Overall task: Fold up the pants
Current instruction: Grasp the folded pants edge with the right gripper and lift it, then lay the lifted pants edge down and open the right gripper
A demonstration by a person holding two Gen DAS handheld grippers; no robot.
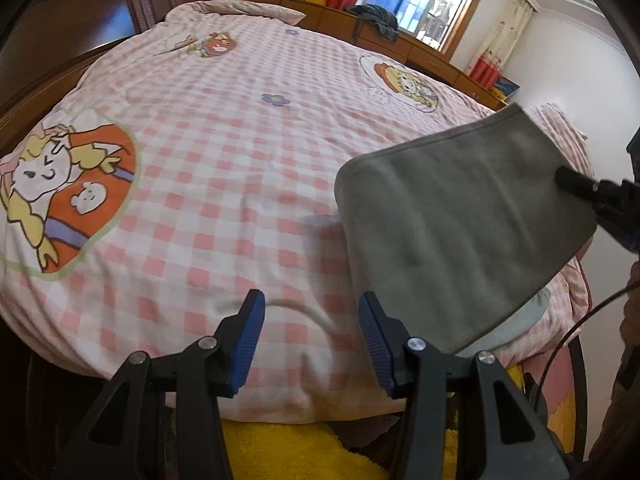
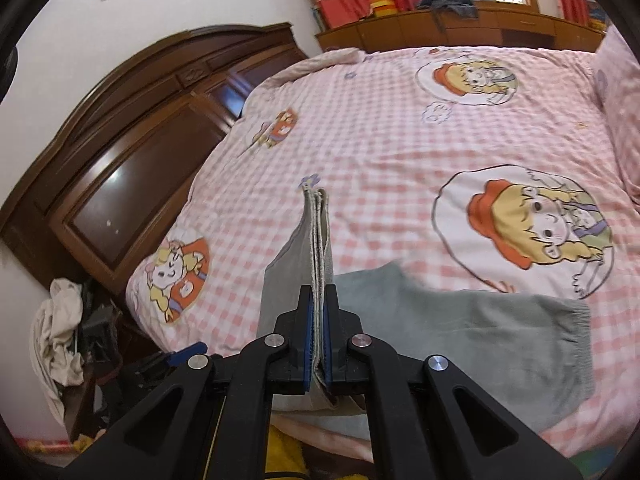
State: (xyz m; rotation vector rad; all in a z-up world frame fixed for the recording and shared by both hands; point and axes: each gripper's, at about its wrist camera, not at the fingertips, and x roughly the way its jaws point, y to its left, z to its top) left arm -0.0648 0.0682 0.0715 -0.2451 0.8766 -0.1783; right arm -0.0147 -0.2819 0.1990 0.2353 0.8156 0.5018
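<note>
R gripper [image 2: 317, 344] jaws clamp pants [image 2: 460, 336] edge | L gripper [image 1: 312, 344] jaws released | tip: lay fold flat, edges aligned, on bed [image 1: 240, 160]

The left wrist view looks from the foot edge of the bed [image 1: 248, 128] across it toward the window [image 1: 436, 4]. The right wrist view sits close over the same edge, facing the headboard [image 2: 132, 152]. Both share the checked cover and window.
</note>
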